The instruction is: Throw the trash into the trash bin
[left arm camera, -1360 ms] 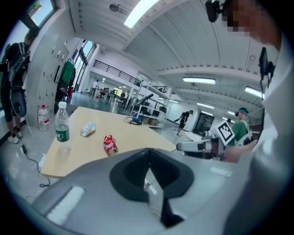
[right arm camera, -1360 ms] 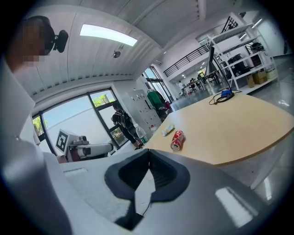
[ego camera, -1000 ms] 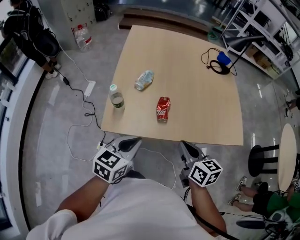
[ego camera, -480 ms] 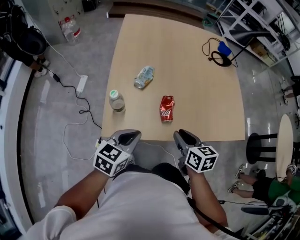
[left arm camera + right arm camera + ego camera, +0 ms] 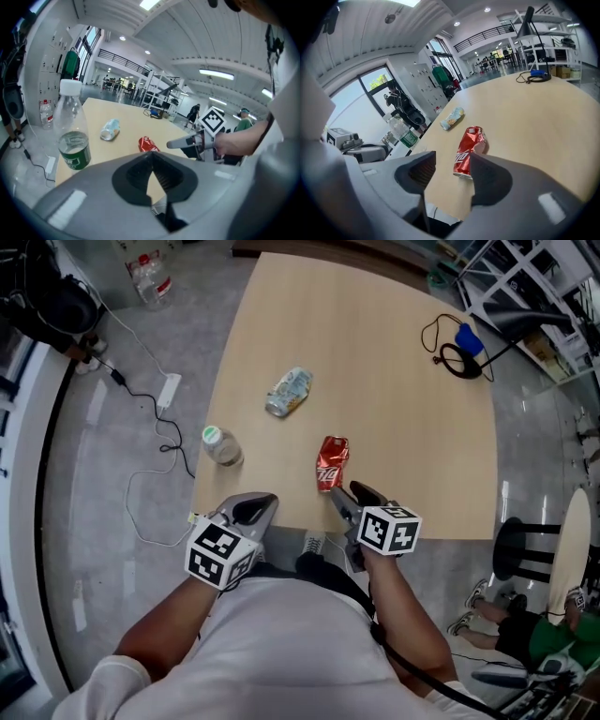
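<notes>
Reaching out over the near table [image 5: 422, 484] edge, the right gripper [image 5: 339, 495] has its jaws parted, and they have just been opening. Nothing is between the pads yet. The red can [image 5: 330, 463] lies on its side just beyond the tips, its near end pointing back at them. The left gripper [image 5: 262, 504] hangs at the same edge, off to the left, with its jaws closed together on nothing.

The can sits near the front of the table, roughly in the middle of its width, and is dented and kinked along its body. It looks like thin metal, probably empty and so very light, with a smooth painted skin that could slip or let it roll aside if it is nudged end-on. The best hold is likely across the middle of its length, one pad on each long side. A modest squeeze should do, since the wall will buckle further under a hard one.

To the left, an upright clear bottle [image 5: 222, 445] with a white cap stands close to the table's side edge. Farther back lies a crushed pale wrapper or bottle [image 5: 289, 392], and a black cable with a blue object [image 5: 459, 351] rests at the far right. No bin appears in any view.
</notes>
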Demonstrator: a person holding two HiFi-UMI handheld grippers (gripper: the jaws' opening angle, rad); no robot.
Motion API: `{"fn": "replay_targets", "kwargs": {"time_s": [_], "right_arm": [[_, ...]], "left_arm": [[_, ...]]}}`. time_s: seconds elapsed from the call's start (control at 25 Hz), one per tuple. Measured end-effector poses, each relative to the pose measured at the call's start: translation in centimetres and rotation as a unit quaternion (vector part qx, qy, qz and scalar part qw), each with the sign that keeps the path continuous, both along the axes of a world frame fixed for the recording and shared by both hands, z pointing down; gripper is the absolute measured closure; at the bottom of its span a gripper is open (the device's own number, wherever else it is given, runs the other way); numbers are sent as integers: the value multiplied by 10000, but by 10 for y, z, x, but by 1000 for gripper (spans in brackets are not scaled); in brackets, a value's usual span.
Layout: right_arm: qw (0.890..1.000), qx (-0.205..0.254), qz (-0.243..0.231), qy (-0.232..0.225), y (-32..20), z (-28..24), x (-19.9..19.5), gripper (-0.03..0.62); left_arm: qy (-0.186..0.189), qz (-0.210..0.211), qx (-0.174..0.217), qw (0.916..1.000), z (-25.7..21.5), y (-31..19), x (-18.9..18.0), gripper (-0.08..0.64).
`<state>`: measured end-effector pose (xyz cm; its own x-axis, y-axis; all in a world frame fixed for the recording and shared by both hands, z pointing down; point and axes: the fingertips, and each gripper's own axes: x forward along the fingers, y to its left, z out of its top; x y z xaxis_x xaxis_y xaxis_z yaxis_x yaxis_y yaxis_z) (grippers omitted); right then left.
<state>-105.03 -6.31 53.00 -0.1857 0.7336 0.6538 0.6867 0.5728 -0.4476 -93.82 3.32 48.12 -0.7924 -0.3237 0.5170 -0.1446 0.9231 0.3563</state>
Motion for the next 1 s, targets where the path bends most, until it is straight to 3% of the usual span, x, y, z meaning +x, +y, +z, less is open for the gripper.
{"fn": "replay_targets", "kwargs": {"time_s": [0.24, 0.56, 0.72, 1.0], "right_arm": [[9995, 74, -7, 296, 13, 24, -28, 340], [9962, 550, -319, 593, 31, 57, -40, 233], [9942, 752, -419, 638, 38, 68, -39, 198], [9870, 1338, -809, 375, 48, 88, -36, 195]], "left_arm": [[75, -75, -13, 9999, 3, -10, -22, 552], [92, -293, -67, 9995, 4, -7, -30, 552], [134, -450, -17, 9989, 8, -4, -27, 552], [205, -590, 40, 9980, 11, -1, -20, 552]]}}
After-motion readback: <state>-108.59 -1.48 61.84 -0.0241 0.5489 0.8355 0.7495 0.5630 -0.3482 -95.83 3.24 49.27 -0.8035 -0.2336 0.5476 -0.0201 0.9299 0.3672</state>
